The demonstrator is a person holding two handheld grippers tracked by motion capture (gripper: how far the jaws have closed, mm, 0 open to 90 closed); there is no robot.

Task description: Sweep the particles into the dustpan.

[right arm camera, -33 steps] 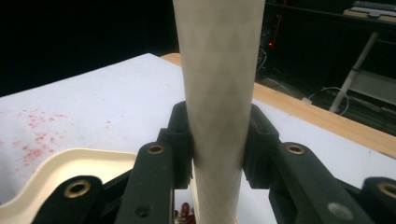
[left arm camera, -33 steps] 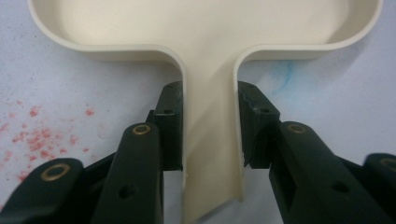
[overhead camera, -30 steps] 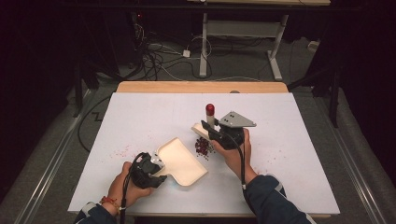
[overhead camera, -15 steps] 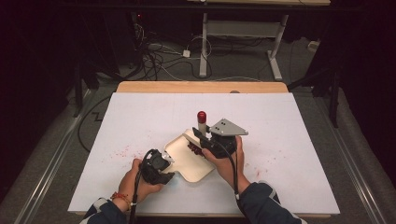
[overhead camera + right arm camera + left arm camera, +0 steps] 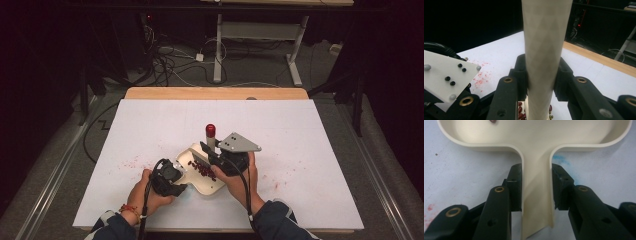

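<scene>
Since the earlier frame, both hands shifted: left gripper (image 5: 172, 181) moved right and nearer, and the dark red beans (image 5: 201, 169) ended up inside the cream dustpan (image 5: 210, 182). No readable writing anywhere. Left gripper (image 5: 536, 187) jaws were narrow, clamped on the dustpan (image 5: 536, 135) handle. Right gripper (image 5: 540, 75) jaws gripped a cream brush handle (image 5: 544, 37), red-tipped (image 5: 210, 130) in the high view, brush (image 5: 199, 155) at the pan's far edge. Dustpan lay near-centre on the white table (image 5: 300, 135), red smears (image 5: 131, 162) to its left.
</scene>
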